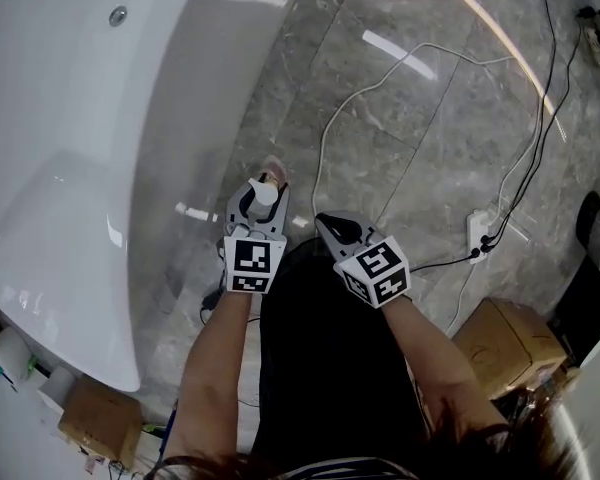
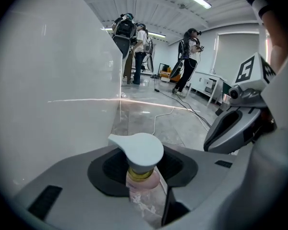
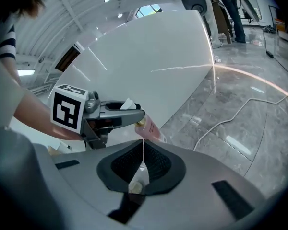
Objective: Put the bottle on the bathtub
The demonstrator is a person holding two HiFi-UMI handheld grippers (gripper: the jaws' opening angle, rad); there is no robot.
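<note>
Left gripper view: left claw (image 2: pixel 143 163) grips the pink bottle (image 2: pixel 145 188).
Right claw (image 3: pixel 142 155): closed, empty.
Advice: keep it upright; choose the flat bathtub (image 1: pixel 70 218) ledge.

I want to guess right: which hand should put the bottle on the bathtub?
Left. The left gripper holds the bottle between its jaws and is the one nearer the bathtub. The right gripper is shut on nothing and farther away.
</note>
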